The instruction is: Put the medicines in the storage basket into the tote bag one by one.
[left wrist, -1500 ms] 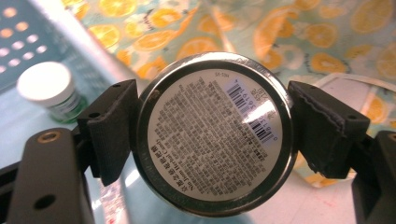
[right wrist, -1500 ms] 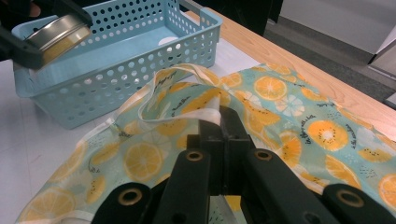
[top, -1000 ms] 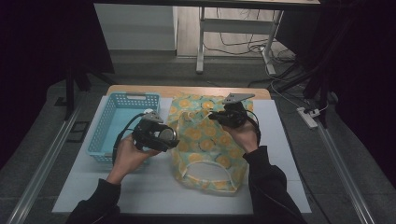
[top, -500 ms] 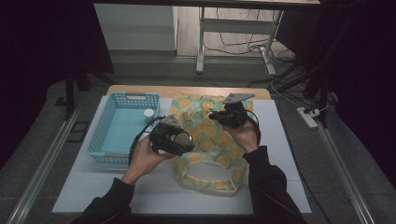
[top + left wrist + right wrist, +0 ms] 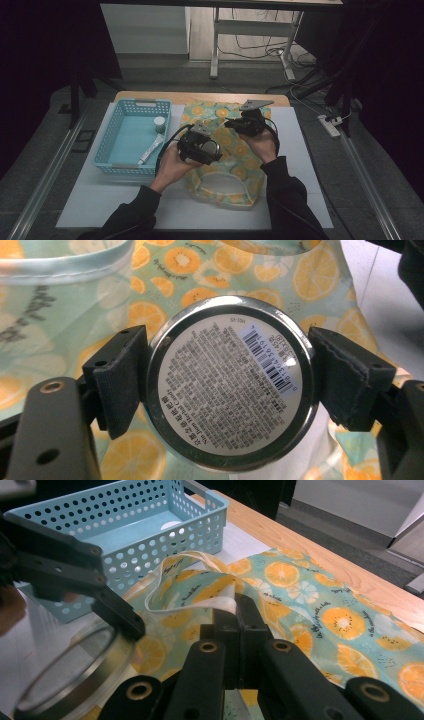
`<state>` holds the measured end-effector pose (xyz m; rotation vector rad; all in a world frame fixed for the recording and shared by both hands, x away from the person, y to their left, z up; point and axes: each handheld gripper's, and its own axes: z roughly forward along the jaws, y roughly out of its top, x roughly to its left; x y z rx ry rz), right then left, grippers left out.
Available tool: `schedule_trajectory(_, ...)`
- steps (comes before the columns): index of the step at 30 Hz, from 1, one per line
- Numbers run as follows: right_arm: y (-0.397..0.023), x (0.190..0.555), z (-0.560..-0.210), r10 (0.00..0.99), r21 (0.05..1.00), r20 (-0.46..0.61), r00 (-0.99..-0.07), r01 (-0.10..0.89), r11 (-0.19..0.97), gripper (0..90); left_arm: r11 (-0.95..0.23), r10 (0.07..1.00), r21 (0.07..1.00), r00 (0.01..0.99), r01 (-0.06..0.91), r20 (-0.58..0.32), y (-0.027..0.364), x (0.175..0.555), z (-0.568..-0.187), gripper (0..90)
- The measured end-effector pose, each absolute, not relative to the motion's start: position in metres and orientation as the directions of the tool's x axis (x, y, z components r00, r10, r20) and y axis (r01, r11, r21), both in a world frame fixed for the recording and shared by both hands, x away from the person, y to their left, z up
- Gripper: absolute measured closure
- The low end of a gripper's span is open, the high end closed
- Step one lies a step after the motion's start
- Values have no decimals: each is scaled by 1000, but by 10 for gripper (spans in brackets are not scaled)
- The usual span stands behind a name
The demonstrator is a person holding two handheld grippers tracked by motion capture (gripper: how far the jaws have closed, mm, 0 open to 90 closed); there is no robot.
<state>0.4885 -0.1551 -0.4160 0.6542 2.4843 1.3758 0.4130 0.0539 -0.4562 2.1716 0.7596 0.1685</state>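
— Orange-print bag (image 5: 220,150) spread across the white tabletop (image 5: 100,205), beside a blue basket (image 5: 131,137)?

— Yes. The right gripper (image 5: 239,611) has its fingers pinched shut on the bag's rim; the left gripper's (image 5: 227,385) wide-set fingers clamp a round tin (image 5: 231,382) above the bag.

Glossy metal tin (image 5: 230,385) with paper label, smooth printed cloth bag (image 5: 225,150), perforated plastic basket (image 5: 112,150), matt wooden table (image 5: 200,96)
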Motion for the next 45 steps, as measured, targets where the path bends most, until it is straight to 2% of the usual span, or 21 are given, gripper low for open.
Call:
schedule_trajectory(17,-160,493,-418,506,848,20,-863,283,448,899,-516,555,727,823,452,-117,22,436,-470,209)
schedule_trajectory(45,-159,498,-430,531,828,-18,-847,285,483,900,-554,645,680,764,480,-14,-1,478,-512,208)
